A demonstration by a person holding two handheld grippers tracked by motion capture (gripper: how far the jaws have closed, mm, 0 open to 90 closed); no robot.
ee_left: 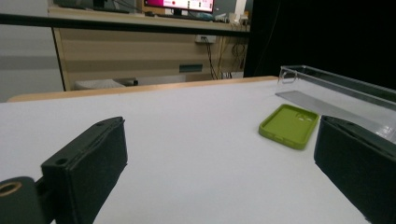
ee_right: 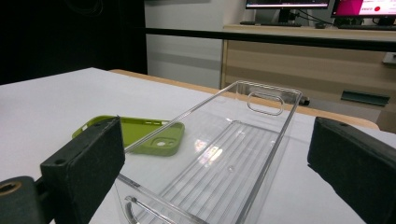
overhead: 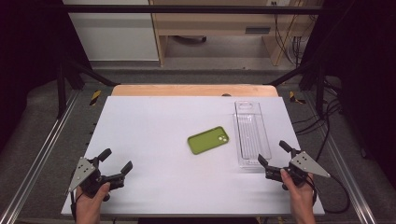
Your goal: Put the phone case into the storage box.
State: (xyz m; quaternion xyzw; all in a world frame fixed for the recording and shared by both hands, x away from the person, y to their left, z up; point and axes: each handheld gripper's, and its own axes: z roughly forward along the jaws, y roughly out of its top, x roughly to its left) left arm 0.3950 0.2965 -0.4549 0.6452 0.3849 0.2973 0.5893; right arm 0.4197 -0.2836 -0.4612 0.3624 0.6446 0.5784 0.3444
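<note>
A green phone case (overhead: 208, 139) lies flat near the middle of the white table (overhead: 154, 126), also seen ahead of the left gripper (ee_left: 289, 125) and beside the tray (ee_right: 154, 137). To its right stands a long clear plastic tray (overhead: 251, 135), empty, its near end just in front of my right gripper (overhead: 275, 154). That gripper (ee_right: 215, 163) is open, jaws wide apart with nothing between them. My left gripper (overhead: 116, 161) rests at the front left of the table, open and empty (ee_left: 219, 158), pointing toward the case.
The clear tray (ee_left: 341, 91) runs lengthwise toward the table's far edge. Metal rails (overhead: 42, 149) flank the table on both sides. A wooden desk (overhead: 219, 23) with monitors stands behind, with cables on the floor at right.
</note>
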